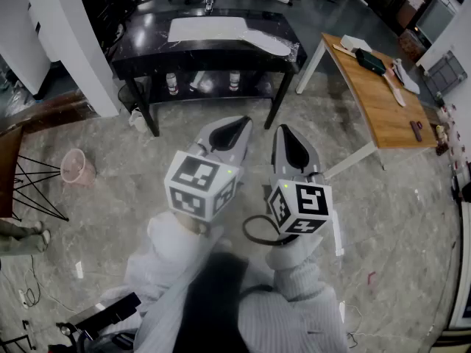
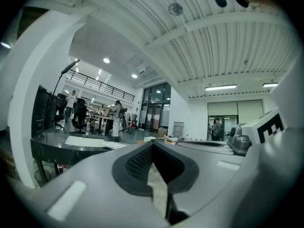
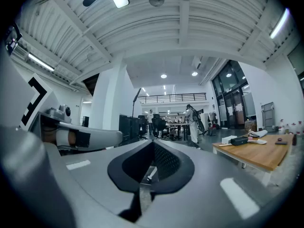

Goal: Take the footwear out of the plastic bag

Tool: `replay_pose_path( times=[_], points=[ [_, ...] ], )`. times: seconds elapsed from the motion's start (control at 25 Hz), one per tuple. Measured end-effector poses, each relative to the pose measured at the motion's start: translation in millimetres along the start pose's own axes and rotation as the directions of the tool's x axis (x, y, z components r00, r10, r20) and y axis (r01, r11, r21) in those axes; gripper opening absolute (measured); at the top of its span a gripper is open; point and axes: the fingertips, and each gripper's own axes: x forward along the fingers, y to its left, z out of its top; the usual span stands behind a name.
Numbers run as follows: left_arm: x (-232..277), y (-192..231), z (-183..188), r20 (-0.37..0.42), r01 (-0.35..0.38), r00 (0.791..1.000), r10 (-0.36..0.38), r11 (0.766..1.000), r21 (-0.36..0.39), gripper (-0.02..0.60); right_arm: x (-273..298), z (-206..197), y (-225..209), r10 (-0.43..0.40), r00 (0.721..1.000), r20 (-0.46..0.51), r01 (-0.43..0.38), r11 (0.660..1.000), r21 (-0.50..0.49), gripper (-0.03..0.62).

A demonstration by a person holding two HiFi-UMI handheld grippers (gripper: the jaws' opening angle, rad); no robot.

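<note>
A black table (image 1: pixel 140 56) stands ahead of me across the floor. On it lie a flat white sheet (image 1: pixel 208 29) and a pale, elongated thing wrapped in clear plastic (image 1: pixel 269 43); I cannot tell whether it is footwear. My left gripper (image 1: pixel 243 121) and right gripper (image 1: pixel 282 129) hang side by side over the floor, well short of that table, both pointing toward it. Both are shut with nothing between the jaws. The left gripper (image 2: pixel 152 143) sees the black table (image 2: pixel 52 147) at its left. The right gripper (image 3: pixel 153 141) shows its closed jaws too.
A wooden table (image 1: pixel 375 105) with tools and a box stands at the right. Bottles (image 1: pixel 172 84) sit on the black table's lower shelf. A pink bin (image 1: pixel 76 168) and a white pillar (image 1: pixel 70 39) are at the left. People stand far off in the room.
</note>
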Motion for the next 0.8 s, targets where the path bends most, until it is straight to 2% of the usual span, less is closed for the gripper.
replay_pose_path(
  times=[0.4,0.8],
  points=[
    [7,-1,-5,-0.011,-0.002,1.0,0.002,1.0,0.001,0.002,0,2,-4,0.008,1.0,0.017,-0.008,1.0,0.014,0.012],
    [23,-11,-18,-0.032,-0.032,0.999,0.031,0.999,-0.014,0.002,-4,-6,-26,0.009,1.0,0.003,-0.009,1.0,0.025,0.012]
  ],
)
